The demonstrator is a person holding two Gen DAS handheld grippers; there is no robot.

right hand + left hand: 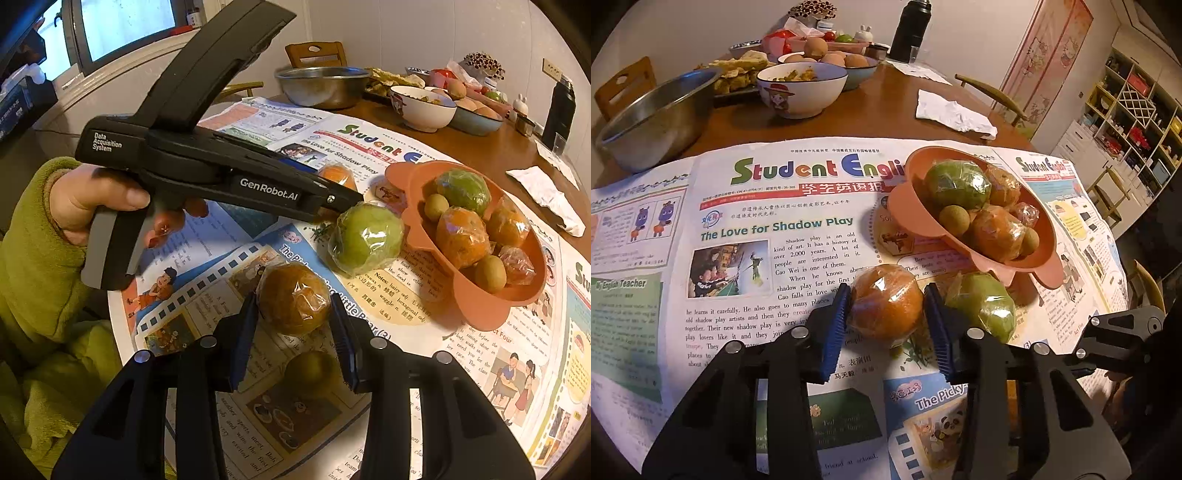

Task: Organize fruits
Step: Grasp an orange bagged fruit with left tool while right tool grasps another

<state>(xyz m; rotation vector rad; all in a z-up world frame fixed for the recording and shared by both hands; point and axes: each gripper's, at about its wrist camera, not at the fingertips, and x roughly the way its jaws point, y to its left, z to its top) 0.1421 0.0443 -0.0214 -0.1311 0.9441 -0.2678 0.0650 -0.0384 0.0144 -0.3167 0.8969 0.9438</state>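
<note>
An orange [886, 304] was held between the left gripper [886, 317] pads, over the newspaper [738, 258]. A second orange [293, 297] was clamped by the right gripper [293, 325]. A green fruit [365, 238] was left loose beside the bowl [480, 314], which was already well filled.

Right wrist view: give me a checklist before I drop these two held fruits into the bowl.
1. Right gripper shut on brown fruit: ok.
2. Left gripper shut on orange fruit: ok.
3. Room in orange bowl for both: cannot tell, looks crowded.
4. Path to bowl clear: not ok, loose green fruit lies beside its near wall.
5. Grippers apart: ok.
</note>
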